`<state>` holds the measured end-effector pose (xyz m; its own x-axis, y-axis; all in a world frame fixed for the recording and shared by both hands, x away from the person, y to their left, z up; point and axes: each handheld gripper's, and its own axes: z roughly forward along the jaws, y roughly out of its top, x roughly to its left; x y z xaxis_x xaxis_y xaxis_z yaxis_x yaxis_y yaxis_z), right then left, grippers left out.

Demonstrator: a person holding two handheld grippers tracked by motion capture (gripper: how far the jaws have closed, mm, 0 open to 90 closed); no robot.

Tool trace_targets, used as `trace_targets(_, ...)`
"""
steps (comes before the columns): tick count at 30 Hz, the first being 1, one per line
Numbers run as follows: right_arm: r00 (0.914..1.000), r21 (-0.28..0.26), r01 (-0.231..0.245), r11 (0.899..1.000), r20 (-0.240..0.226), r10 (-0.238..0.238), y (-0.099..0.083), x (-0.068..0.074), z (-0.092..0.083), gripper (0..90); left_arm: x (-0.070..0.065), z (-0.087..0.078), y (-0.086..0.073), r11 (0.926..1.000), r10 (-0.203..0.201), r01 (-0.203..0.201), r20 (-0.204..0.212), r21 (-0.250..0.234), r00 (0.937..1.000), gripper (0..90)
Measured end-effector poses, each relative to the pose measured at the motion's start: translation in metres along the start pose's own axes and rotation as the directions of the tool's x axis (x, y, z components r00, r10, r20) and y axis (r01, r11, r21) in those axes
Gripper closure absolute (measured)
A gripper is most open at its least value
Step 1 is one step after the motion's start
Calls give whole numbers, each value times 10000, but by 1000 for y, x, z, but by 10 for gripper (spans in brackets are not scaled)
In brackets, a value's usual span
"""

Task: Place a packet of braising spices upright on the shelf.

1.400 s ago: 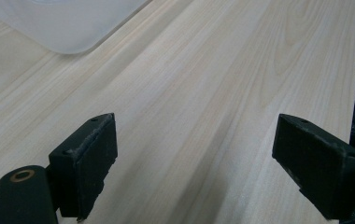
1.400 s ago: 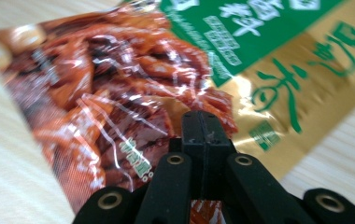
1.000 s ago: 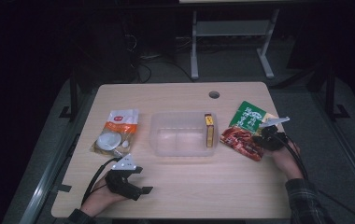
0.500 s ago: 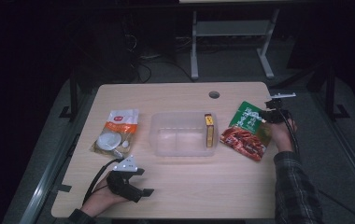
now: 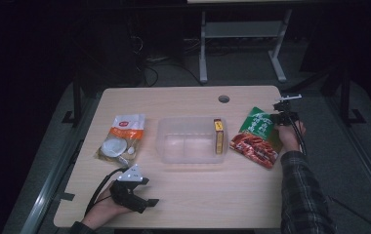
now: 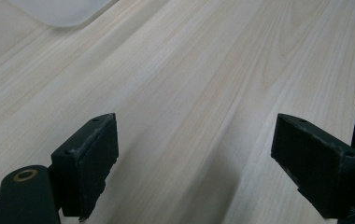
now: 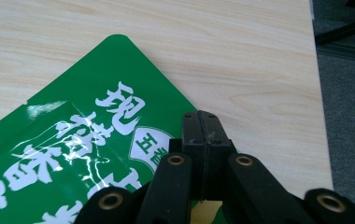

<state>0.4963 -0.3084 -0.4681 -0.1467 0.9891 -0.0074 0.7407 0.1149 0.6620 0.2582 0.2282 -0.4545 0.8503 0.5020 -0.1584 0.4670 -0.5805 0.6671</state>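
Dark surroundings frame a light wooden desk (image 5: 188, 204). At its centre sits a clear plastic container (image 5: 191, 141) with a yellow box (image 5: 218, 136) standing against its right wall. Left of the container lies an orange-and-white packet (image 5: 121, 139). Right of it lies a green-and-red snack pouch (image 5: 257, 136). The right gripper (image 7: 199, 122) hangs over the pouch's green end near the desk's right edge, jaws clenched together with nothing between them. The left gripper (image 5: 133, 191) rests at the near left of the desk, jaws released and wide over bare wood.
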Motion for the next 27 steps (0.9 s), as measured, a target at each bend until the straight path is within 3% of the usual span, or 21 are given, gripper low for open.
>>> trace_targets(5,9999,-178,139,9997,52,-138,0,0,5,900,-1,0,-1,10000,-30,30,-64,83,10000,149)
trace_targets(7,10000,-230,-68,9997,-72,67,0,-1,5,900,-1,0,-1,9998,109,-108,-61,158,9999,149)
trace_targets(11,9997,-167,98,9998,-207,-101,0,0,4,900,-1,2,-2,9993,112,-111,-9,346,9999,148)
trace_targets(13,9993,-136,304,9994,-203,-306,-1,3,3,900,-2,3,-1,9997,11,-11,29,256,10000,148)
trace_targets(27,9887,-158,1445,9894,-372,-1450,-16,35,-12,900,-6,1,1,9987,401,-400,-3,301,9992,148)
